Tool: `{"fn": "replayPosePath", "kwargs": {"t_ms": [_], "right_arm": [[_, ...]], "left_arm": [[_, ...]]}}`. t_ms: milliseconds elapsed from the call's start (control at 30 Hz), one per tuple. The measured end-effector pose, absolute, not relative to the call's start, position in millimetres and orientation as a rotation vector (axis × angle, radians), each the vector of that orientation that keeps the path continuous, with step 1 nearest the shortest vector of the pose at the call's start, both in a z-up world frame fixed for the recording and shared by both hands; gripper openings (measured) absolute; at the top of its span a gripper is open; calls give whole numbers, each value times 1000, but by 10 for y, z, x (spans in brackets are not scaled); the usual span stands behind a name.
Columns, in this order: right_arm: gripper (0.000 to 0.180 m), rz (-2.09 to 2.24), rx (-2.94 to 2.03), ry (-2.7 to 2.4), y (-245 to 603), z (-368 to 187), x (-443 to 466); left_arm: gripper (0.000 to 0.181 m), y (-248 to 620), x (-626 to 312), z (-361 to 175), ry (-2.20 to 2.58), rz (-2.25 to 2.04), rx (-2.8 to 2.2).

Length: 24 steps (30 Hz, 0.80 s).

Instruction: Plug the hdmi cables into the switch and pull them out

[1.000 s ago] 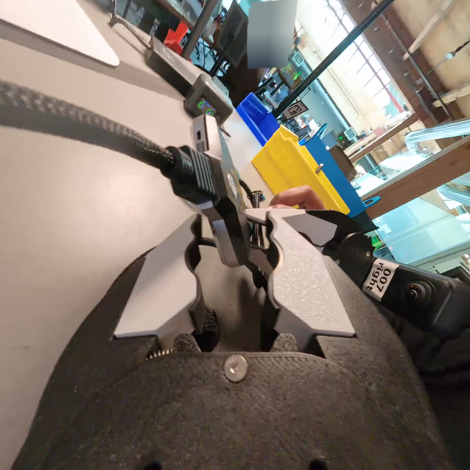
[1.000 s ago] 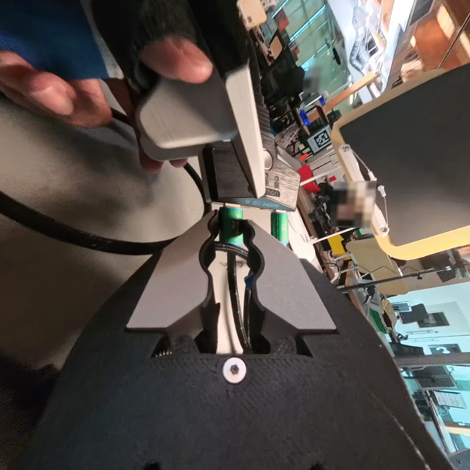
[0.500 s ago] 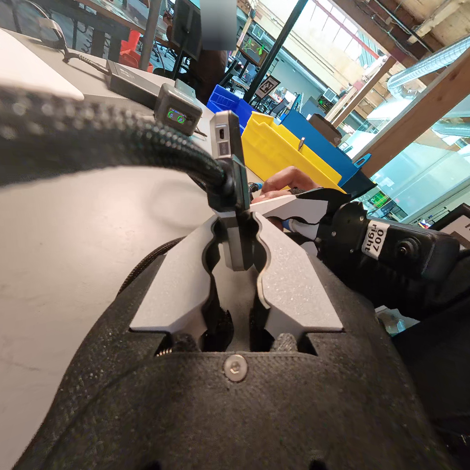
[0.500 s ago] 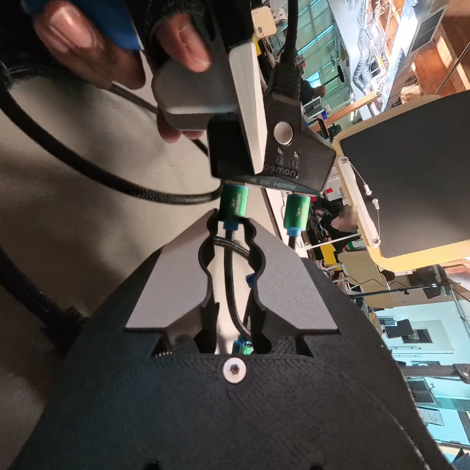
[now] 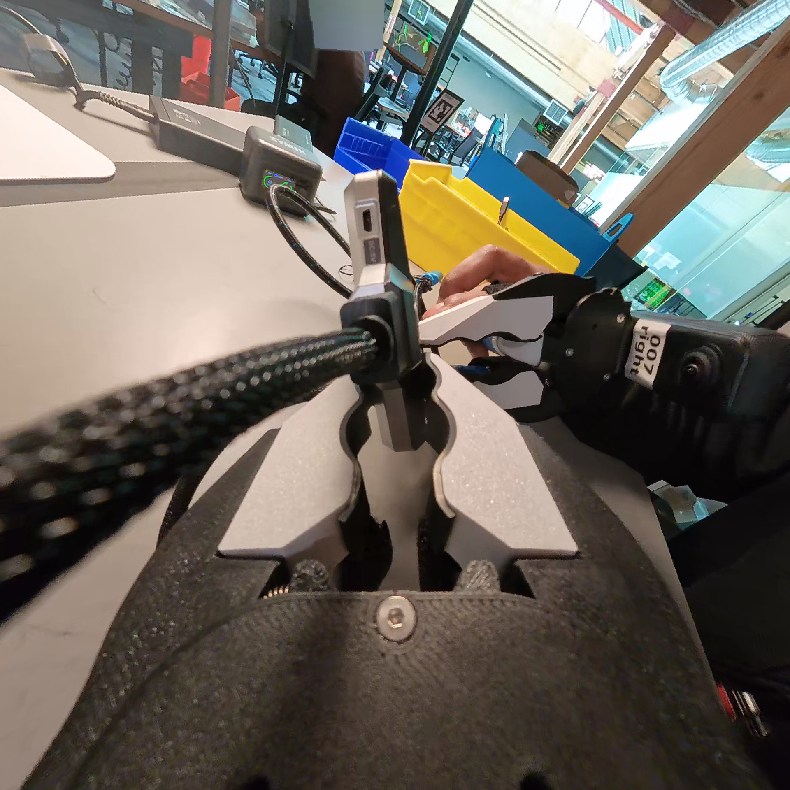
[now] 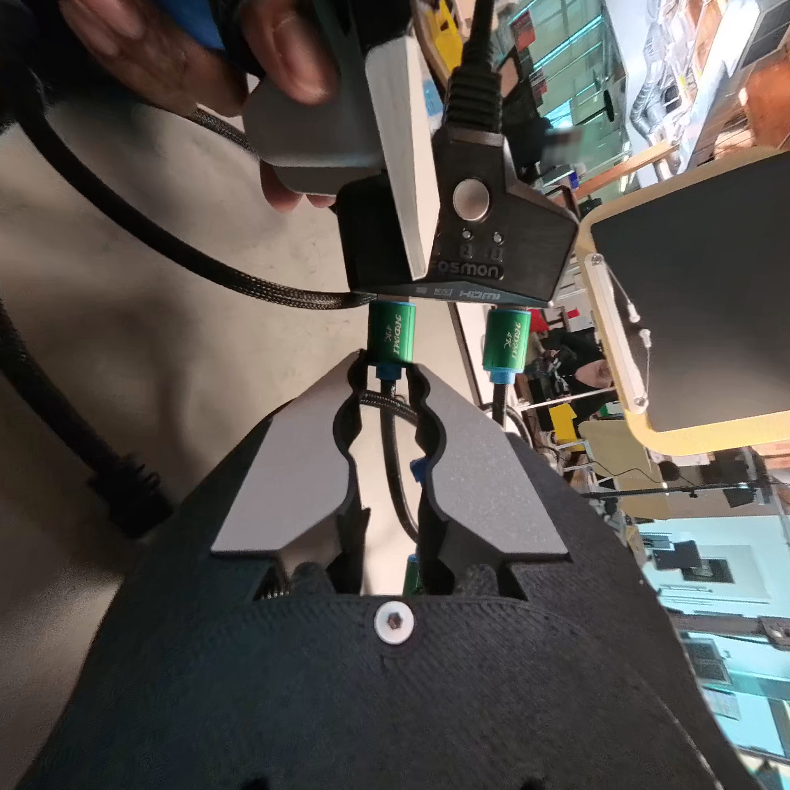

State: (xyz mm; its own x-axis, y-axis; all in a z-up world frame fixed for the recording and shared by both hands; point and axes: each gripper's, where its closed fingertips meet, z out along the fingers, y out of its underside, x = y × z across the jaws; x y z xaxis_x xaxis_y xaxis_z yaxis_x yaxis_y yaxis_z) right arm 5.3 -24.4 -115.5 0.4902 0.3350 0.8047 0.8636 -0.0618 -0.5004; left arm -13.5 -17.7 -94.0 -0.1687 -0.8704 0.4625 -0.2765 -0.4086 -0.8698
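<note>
L gripper (image 5: 395, 421) clamps the switch (image 6: 504, 239) edge-on betw its fingers, R gripper (image 6: 387, 376) pinches the green plug (image 6: 391, 335) at its blue collar just ahead.

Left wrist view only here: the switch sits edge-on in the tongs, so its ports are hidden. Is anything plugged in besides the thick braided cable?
Observer: Yes. The right wrist view shows two plugs seated side by side in the switch: the first green plug and the second green plug.
Operator: Is the right gripper on one?
Observer: The right tongs flank the blue collar just behind the first green plug. I cannot tell whether they pinch it.
Operator: And my own grip?
Observer: One finger of the left tongs lies flat across the switch's face, beside its round button.
</note>
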Motion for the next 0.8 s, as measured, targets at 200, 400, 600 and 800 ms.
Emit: {"fn": "replayPosePath", "kwargs": {"t_ms": [200,400,600,800], "right_arm": [[15,-610,-1604,-1131,-321,-1186,42],[14,-665,-1559,-1227,-397,-1246,49],[15,-662,-1542,-1192,-440,-1159,98],[12,-650,-1537,-1184,-458,-1129,103]], "left_arm": [[21,-219,-144,-926,1339,-1641,-1598],[27,-332,-171,-1045,1485,-1594,-1613],[23,-384,-150,-1012,1500,-1533,-1547],[23,-398,-167,-1002,1507,-1590,-1551]]}}
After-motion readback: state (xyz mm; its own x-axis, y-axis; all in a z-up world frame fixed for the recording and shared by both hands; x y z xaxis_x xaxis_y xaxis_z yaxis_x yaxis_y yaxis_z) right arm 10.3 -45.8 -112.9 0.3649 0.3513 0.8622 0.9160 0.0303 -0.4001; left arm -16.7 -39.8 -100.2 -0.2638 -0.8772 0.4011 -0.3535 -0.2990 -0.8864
